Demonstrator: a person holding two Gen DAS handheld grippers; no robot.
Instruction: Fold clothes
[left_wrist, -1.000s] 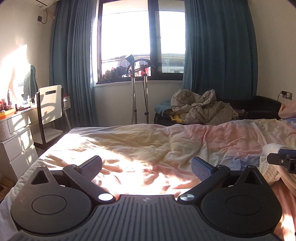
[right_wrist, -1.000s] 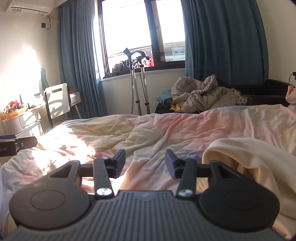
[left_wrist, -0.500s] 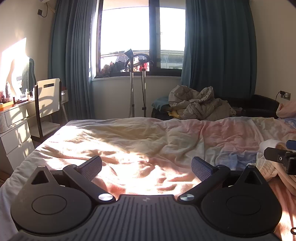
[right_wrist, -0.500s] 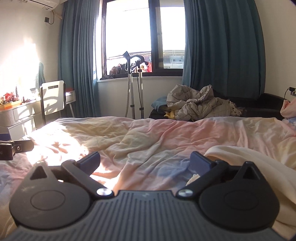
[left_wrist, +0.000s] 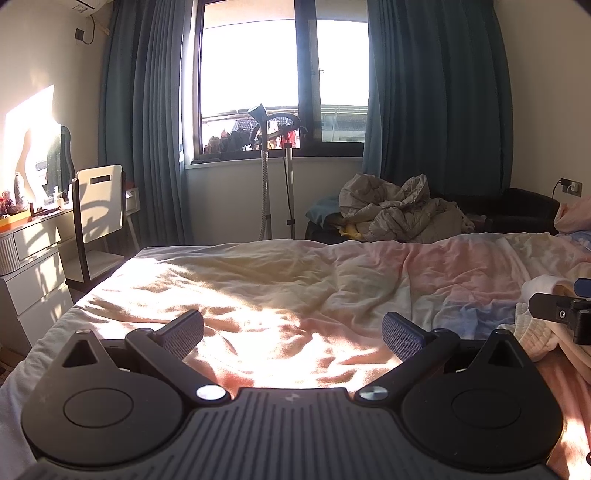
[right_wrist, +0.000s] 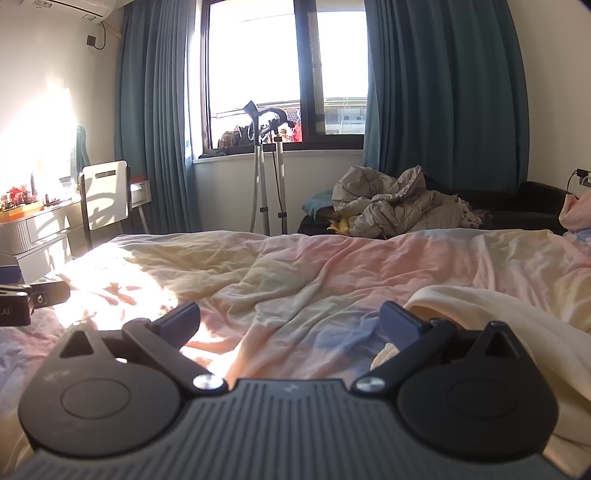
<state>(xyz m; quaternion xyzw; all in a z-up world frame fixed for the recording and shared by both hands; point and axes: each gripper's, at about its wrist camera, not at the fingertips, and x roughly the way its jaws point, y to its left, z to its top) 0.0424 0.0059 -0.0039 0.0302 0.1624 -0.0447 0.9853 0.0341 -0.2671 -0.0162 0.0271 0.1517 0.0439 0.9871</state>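
A cream garment (right_wrist: 498, 332) lies rumpled on the pastel duvet (right_wrist: 332, 266), at the right of the right wrist view. My right gripper (right_wrist: 291, 318) stands open wide just above the duvet. Its right finger (right_wrist: 400, 321) is beside the garment's edge, and only bedding shows between the pads. My left gripper (left_wrist: 291, 326) is open too, low over the sunlit duvet (left_wrist: 295, 280), holding nothing. In the left wrist view the cream garment (left_wrist: 532, 325) sits at the far right, behind a finger (left_wrist: 554, 314) of the right gripper.
Beyond the bed a pile of grey clothes (left_wrist: 402, 210) lies on a dark sofa (left_wrist: 524, 206). A garment steamer (left_wrist: 273, 166) stands under the window. At the left are a white chair (left_wrist: 99, 210) and a desk with drawers (left_wrist: 33, 251).
The right gripper's jaws spread from a narrow gap to wide open. The left gripper stayed open and in place.
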